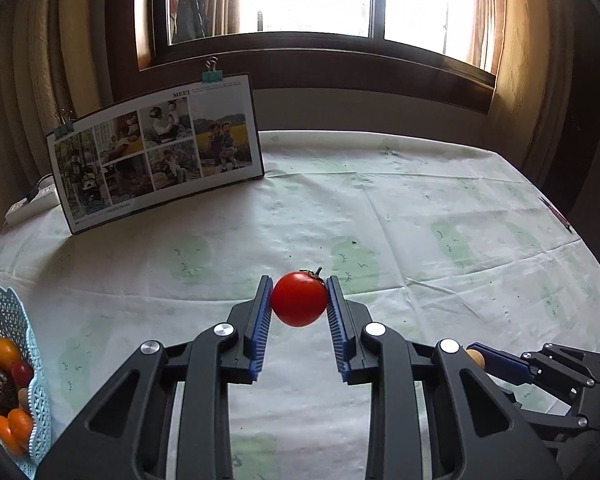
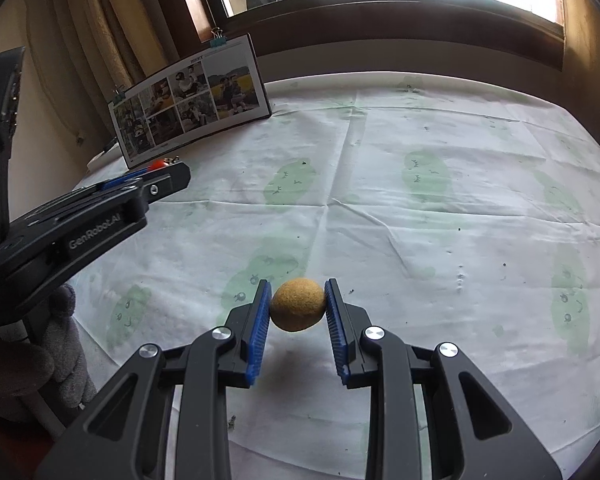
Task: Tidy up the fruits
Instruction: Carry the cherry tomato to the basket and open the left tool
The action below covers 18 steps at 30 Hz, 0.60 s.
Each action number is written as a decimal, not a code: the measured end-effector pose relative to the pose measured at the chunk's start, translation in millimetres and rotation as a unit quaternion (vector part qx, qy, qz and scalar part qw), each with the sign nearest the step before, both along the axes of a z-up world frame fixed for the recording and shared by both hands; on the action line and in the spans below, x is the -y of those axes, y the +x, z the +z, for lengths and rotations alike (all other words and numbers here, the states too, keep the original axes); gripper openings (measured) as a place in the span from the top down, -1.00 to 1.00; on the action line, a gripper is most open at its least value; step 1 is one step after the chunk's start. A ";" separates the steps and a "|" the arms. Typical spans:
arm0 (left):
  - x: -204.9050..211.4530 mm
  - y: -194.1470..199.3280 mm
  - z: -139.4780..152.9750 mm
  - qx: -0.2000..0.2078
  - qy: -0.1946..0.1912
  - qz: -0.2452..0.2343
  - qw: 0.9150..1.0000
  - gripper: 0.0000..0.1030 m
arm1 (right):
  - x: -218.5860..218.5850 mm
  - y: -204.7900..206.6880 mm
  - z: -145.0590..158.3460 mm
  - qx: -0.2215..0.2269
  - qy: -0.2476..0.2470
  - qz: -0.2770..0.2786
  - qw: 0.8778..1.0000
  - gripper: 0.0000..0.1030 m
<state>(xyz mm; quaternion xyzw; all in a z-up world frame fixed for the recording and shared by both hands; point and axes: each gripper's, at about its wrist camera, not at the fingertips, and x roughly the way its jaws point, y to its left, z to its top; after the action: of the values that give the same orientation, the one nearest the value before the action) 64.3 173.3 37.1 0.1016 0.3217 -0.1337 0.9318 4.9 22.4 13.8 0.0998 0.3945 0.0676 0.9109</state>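
Note:
My left gripper [image 1: 299,290] is shut on a red tomato [image 1: 299,299] with a small green stem, held above the tablecloth. My right gripper [image 2: 298,295] is shut on a round brown fruit [image 2: 298,305] with a rough skin, also held off the cloth. The right gripper [image 1: 476,354] shows in the left wrist view at the lower right with the brown fruit [image 1: 476,359] peeking out. In the right wrist view the left gripper [image 2: 158,170] reaches in from the left, a sliver of the tomato [image 2: 157,165] showing. A light blue lace-pattern basket [image 1: 16,412] at the far left holds several fruits.
A white tablecloth [image 1: 380,220] with pale green prints covers the table. A clipped photo board [image 1: 156,152] stands at the back left, with a white power strip [image 1: 28,206] behind it. A pen [image 1: 556,214] lies at the right edge. Window and curtains lie beyond.

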 end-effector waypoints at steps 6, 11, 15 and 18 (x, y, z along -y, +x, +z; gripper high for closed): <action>-18.8 -21.3 10.9 0.024 -0.008 0.022 0.999 0.46 | -1.0 -0.6 -2.0 -0.001 0.002 0.003 1.000 0.46; -44.0 -36.4 17.5 0.038 -0.011 0.054 0.998 0.46 | -3.3 -1.1 -4.2 -0.003 0.002 0.008 1.000 0.46; -69.6 -46.4 24.3 0.052 -0.014 0.088 0.995 0.46 | -4.2 -1.7 -4.9 -0.003 0.001 0.008 1.000 0.46; -88.3 -53.1 28.6 0.061 -0.014 0.111 0.992 0.46 | -4.3 -1.8 -5.1 -0.003 0.000 0.008 1.000 0.46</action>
<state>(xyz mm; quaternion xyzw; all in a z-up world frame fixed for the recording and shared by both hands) 11.2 261.6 65.6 0.0601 0.2714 -0.0279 0.9602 3.1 26.8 8.7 0.0970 0.3977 0.0743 0.9093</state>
